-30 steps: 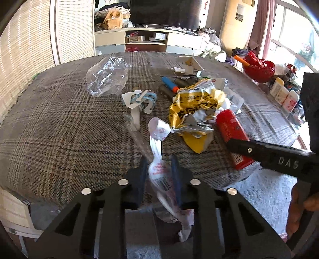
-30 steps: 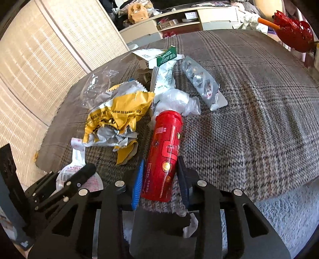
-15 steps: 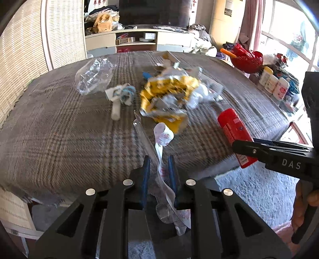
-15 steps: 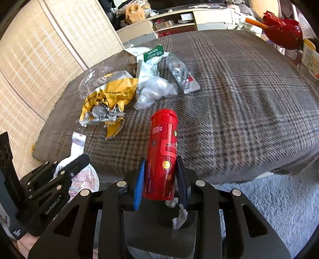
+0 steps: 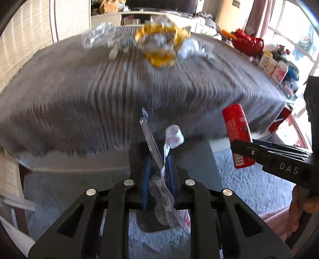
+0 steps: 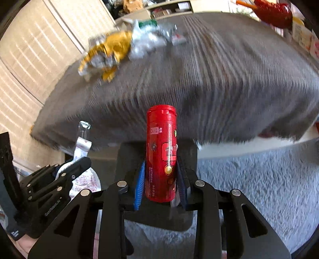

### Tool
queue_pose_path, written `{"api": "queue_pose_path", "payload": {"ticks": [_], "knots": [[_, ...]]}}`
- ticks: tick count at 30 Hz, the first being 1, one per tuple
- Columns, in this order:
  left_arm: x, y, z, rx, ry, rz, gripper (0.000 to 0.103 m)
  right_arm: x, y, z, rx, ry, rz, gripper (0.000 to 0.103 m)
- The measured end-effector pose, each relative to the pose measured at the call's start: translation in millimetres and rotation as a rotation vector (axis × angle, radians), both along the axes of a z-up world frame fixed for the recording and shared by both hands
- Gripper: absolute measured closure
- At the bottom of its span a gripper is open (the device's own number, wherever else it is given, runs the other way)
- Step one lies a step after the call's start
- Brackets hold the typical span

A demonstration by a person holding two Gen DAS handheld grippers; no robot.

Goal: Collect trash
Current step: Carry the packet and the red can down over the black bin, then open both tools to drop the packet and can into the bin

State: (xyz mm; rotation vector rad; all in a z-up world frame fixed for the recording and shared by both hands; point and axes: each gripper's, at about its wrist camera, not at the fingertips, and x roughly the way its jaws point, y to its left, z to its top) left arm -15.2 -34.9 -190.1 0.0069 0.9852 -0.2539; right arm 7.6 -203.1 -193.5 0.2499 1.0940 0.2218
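My left gripper [image 5: 159, 159] is shut on a clear plastic wrapper with red print [image 5: 167, 179], which hangs below the pads and curls up above them. My right gripper [image 6: 161, 165] is shut on an upright red canister [image 6: 161, 151]. Both are held past the near edge of the plaid-covered table [image 5: 99, 83], above a dark bin [image 5: 171, 151] on the floor. From the left wrist view the red canister [image 5: 236, 129] shows at the right, held by the other gripper [image 5: 259, 151]. More trash lies on the table's far side: a yellow foil bag [image 5: 161, 43] and clear plastic [image 5: 95, 33].
Grey carpet [image 6: 259, 179] covers the floor beside the bin. A red basket [image 5: 247, 42] and several bottles [image 5: 273, 65] sit to the right of the table. A woven blind [image 6: 39, 49] lines the left wall. A shelf unit [image 5: 139, 18] stands behind the table.
Both grippers have pulled back off the table toward its near edge and dropped lower, each carrying its item. The trash pile now looks farther away and a dark bin has come into view beneath.
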Motion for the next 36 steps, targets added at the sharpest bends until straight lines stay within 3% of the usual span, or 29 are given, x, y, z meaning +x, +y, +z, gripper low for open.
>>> {"api": "queue_pose_path", "payload": {"ticks": [9, 14, 15, 16, 18, 20, 22, 24, 26, 28, 31, 36], "knots": [[-19.4, -17.1, -49.7, 0.045, 0.112, -0.047, 0.087, -15.1, 10.3, -47.0, -0.048, 0.136, 0.032, 0.073], [-16.9, -18.1, -59.6, 0.052, 0.151, -0.049, 0.085, -14.9, 10.1, -44.0, -0.051, 0.131, 0.023, 0.07], [-16.0, -17.4, -59.8, 0.057, 0.155, -0.043, 0.078, -15.2, 11.1, -41.1, -0.053, 0.126, 0.022, 0.066], [-15.6, -16.2, -60.8, 0.059, 0.158, -0.037, 0.062, -14.8, 10.5, -39.2, -0.055, 0.118, 0.019, 0.06], [-14.8, -14.7, -58.4, 0.054, 0.154, -0.024, 0.048, -13.1, 9.5, -37.5, -0.072, 0.106, 0.012, 0.052], [-13.4, -13.7, -56.0, 0.051, 0.15, -0.02, 0.045, -12.6, 8.9, -32.9, -0.095, 0.083, 0.003, 0.034], [-12.2, -11.9, -53.3, 0.051, 0.139, -0.013, 0.034, -11.8, 7.2, -25.7, -0.105, 0.051, -0.006, 0.023], [-10.2, -6.1, -48.7, 0.059, 0.131, -0.009, 0.03, -10.5, 5.0, -18.4, -0.115, 0.024, -0.017, 0.016], [-9.8, -2.7, -45.5, 0.07, 0.121, -0.004, 0.025, -8.8, 1.2, -12.7, -0.123, 0.005, -0.03, 0.015], [-8.5, 2.6, -39.8, 0.069, 0.111, 0.004, 0.018, -6.7, -3.0, -6.6, -0.116, -0.006, -0.046, 0.006], [-6.7, 5.5, -24.3, 0.048, 0.094, 0.012, 0.01, -4.7, -10.1, 10.9, -0.089, -0.048, -0.061, 0.006], [-0.7, 9.2, 12.0, 0.046, 0.032, 0.008, 0.008, 6.7, -14.1, 49.0, -0.098, -0.119, -0.063, 0.004]]}}
